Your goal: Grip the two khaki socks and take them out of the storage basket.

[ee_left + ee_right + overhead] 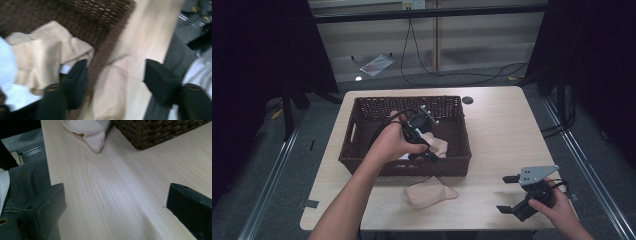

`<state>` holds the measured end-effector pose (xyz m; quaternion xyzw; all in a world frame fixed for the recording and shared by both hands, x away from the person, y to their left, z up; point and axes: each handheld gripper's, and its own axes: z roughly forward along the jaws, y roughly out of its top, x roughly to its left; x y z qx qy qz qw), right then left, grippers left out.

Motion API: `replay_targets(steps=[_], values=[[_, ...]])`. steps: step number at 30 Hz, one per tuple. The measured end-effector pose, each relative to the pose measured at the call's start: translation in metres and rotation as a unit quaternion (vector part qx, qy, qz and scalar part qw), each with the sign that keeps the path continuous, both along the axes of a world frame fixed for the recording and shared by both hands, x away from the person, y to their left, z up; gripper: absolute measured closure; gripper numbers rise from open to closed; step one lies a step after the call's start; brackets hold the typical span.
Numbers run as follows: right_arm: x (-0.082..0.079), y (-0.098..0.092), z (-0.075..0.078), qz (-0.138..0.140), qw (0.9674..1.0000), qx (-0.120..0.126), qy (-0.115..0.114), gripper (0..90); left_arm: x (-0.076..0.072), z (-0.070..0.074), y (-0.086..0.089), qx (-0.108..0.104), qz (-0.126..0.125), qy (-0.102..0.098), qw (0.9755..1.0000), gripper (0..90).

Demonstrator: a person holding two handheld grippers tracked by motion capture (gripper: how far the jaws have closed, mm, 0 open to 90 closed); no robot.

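Inside the basket (362, 131), the left gripper (428, 148) tilts down over a beige sock (439, 145), jaws apart. A second sock (429, 192) lies by the table's (502, 125) near edge. At the near right corner, the right gripper (510, 194) rests low, jaws apart, empty.

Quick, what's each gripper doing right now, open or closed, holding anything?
Left gripper: open over the basket, holding nothing.
Right gripper: open above the table, holding nothing.

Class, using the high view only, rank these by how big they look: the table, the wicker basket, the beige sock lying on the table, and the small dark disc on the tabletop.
1. table
2. wicker basket
3. beige sock
4. dark disc, though it lies farther from the camera.
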<state>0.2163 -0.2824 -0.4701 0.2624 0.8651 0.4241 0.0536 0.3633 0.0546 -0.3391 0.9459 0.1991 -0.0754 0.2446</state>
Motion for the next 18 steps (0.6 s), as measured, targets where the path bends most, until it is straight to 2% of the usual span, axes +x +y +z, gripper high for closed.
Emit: replay_targets(steps=[2,4,6,12,15,18], values=[[0.0,0.0,0.0,0.0,1.0,0.0,0.001,2.3,0.005,-0.002,0.001,0.004,0.005,-0.003,1.0,24.9],[0.0,0.0,0.0,0.0,1.0,0.0,-0.001,2.3,0.008,-0.004,0.001,0.005,0.021,-0.007,0.9998,20.5],[0.0,0.0,0.0,-0.001,1.0,-0.001,0.0,2.3,0.014,-0.006,0.001,0.012,0.016,-0.01,0.9997,16.8],[0.0,0.0,0.0,0.0,1.0,0.001,0.0,2.3,0.025,-0.017,0.001,0.028,0.032,-0.014,0.999,12.7],[0.0,0.0,0.0,0.0,1.0,0.001,0.0,2.3,0.031,-0.024,0.0,0.025,0.043,-0.018,0.9986,12.2],[0.0,0.0,0.0,0.0,1.0,0.002,-0.001,2.3,0.038,-0.031,0.0,0.033,0.044,-0.023,0.9982,12.0]])
